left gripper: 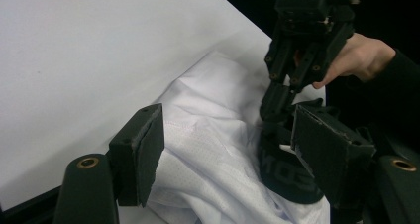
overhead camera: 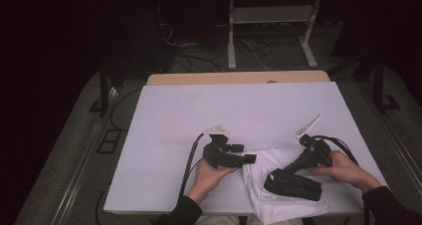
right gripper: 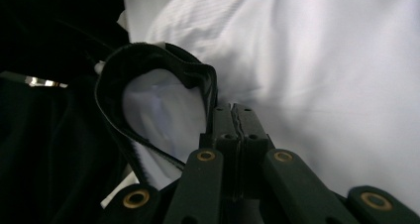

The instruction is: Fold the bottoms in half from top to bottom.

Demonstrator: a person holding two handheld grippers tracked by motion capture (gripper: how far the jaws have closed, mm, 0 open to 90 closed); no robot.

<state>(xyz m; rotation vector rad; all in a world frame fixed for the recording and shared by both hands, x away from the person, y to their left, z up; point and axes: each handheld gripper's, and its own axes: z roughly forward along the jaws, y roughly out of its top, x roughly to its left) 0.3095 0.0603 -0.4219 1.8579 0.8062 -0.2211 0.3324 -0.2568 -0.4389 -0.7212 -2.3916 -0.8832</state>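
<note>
A crumpled white garment [overhead camera: 259,177] lies at the table's near edge, with a black band [overhead camera: 294,184] of fabric on top of it. My left gripper [overhead camera: 247,159] is open at the garment's left edge; in the left gripper view its jaws stand wide apart over the white cloth [left gripper: 213,135]. My right gripper [overhead camera: 281,171] points down and left into the black band. Seen from the right gripper view, this gripper [right gripper: 236,116] is shut on the band's edge [right gripper: 148,60], which loops open over the white cloth [right gripper: 322,60]. The left gripper view shows the right gripper [left gripper: 277,102] and the band [left gripper: 282,177].
The table is covered by a white sheet [overhead camera: 209,110], with a wooden edge [overhead camera: 239,77] at the far side. Cables trail from both grippers. On the dark floor beyond stand a white frame [overhead camera: 271,21] and loose cables.
</note>
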